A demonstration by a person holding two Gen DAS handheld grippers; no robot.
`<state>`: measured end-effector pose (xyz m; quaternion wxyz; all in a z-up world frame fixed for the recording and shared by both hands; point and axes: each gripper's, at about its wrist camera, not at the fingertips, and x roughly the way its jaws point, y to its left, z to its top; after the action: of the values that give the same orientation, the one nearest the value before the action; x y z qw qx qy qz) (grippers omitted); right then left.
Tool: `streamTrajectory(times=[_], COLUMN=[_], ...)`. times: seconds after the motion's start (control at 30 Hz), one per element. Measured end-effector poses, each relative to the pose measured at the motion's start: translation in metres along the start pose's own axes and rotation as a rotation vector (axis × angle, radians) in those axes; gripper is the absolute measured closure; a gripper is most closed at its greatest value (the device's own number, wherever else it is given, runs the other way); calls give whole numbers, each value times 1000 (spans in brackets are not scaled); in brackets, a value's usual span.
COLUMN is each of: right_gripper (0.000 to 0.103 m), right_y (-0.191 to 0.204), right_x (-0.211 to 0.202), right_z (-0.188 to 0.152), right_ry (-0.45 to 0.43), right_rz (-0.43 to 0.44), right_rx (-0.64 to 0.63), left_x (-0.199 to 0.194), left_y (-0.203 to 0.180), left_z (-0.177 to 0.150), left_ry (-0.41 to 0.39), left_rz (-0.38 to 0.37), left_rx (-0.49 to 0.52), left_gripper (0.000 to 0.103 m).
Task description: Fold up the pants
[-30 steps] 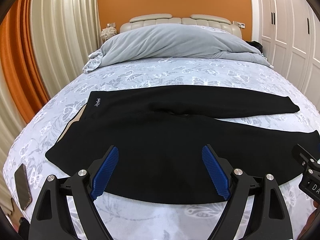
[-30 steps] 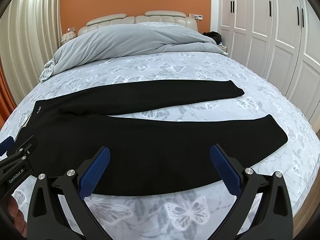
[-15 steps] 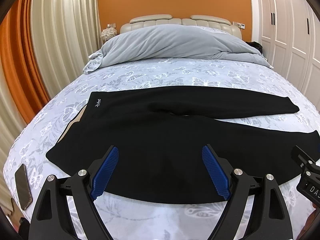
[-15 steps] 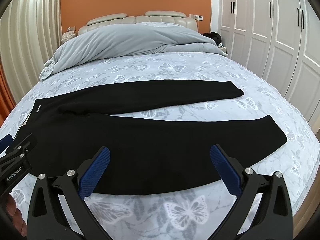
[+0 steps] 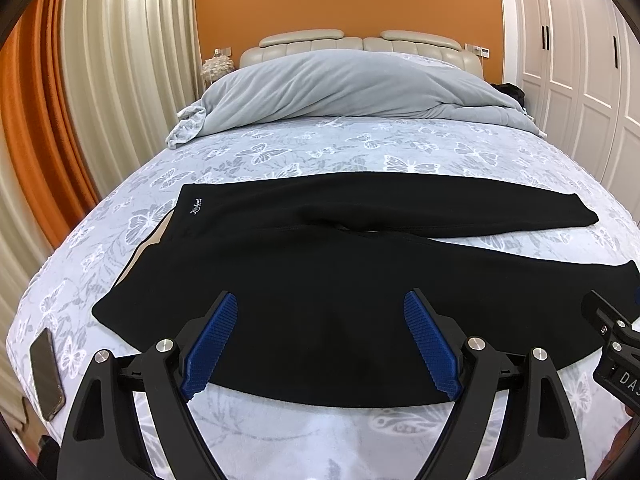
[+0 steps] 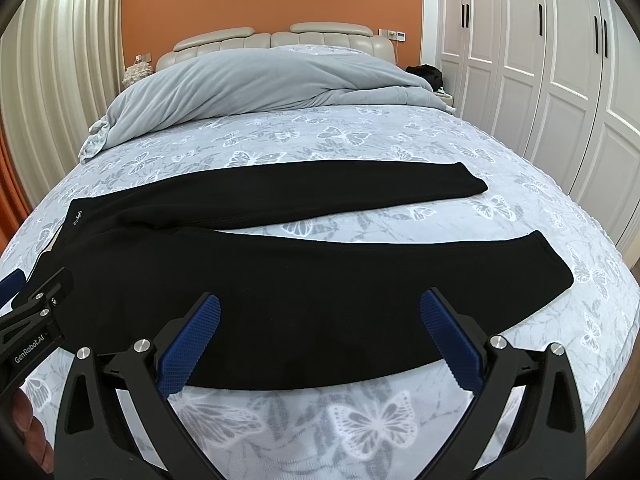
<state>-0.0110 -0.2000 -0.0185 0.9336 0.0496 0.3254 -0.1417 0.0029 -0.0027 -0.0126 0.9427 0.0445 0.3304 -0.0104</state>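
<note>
Black pants (image 5: 320, 264) lie flat across the bed, waistband at the left, both legs running right and spread apart in a narrow V. They also show in the right wrist view (image 6: 304, 272). My left gripper (image 5: 320, 312) is open and empty, hovering over the near edge of the pants' seat. My right gripper (image 6: 320, 312) is open and empty, over the near leg's front edge. Each gripper shows at the edge of the other's view: the right one (image 5: 616, 344) and the left one (image 6: 32, 300).
The bed has a butterfly-print sheet (image 5: 360, 148) and a grey duvet (image 5: 352, 84) heaped at the headboard. A phone (image 5: 46, 374) lies near the bed's left front corner. Curtains hang at the left (image 5: 100, 80), white wardrobes stand at the right (image 6: 540, 60).
Almost nothing: both grippers stay open over the pants' near edge, with only a slight drift of the views.
</note>
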Motion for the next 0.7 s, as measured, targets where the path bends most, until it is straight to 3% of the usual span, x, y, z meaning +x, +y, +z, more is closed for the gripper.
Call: streamTrajectory(times=[0.57,0.7], right_gripper=[5,5], right_y=[-1,-20], right_x=[3,7], right_z=[1,17], right_ry=[19,56], right_rz=[7,47], right_rx=[4,-14], left_x=[2,9], left_y=[-1,7], left_z=[0,6], left_ry=[17,65], left_rz=[-6,-76], left_rx=[-2,-10], left_gripper=[19,16])
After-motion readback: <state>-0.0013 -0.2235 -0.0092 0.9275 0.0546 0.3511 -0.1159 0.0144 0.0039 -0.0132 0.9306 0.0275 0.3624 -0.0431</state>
